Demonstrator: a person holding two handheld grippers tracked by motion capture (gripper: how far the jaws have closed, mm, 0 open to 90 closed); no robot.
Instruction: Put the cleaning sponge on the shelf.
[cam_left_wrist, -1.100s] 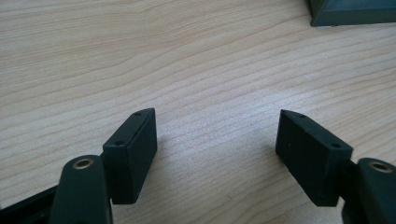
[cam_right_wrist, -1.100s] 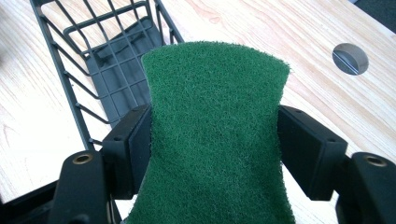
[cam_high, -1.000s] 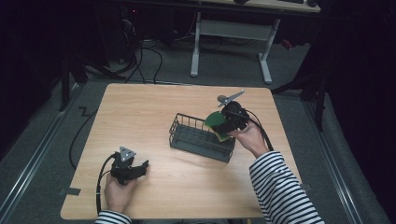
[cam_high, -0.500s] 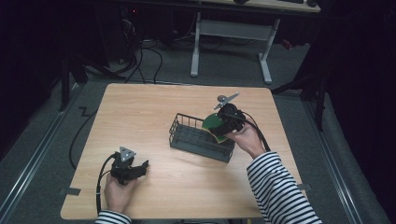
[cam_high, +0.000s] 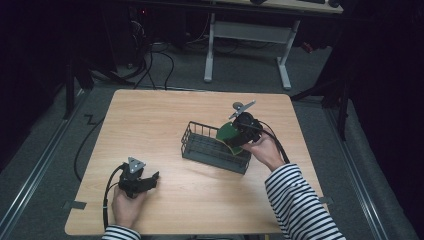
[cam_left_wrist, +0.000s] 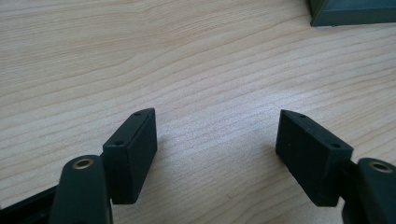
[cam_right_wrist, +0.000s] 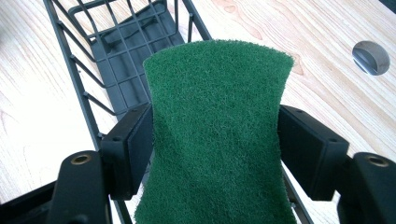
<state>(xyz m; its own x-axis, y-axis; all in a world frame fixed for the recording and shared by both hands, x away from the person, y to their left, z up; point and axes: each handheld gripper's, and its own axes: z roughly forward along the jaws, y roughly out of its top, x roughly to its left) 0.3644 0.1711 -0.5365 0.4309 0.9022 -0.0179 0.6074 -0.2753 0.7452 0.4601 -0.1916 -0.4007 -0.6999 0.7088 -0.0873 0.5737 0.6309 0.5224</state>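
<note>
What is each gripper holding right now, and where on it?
The right gripper is shut on the green sponge, pinching its two narrowed long sides above the wire basket. The left gripper holds nothing, its jaws standing open.

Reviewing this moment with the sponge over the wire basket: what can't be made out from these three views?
- Underside of the green sponge: right gripper view, only its scouring face is turned to the camera.
- Near end of the wire basket: right gripper view, covered by the sponge and the right gripper.
- Basket's corner: left gripper view, cut off by the top edge.
- Left gripper fingertips: high view, too small.
</note>
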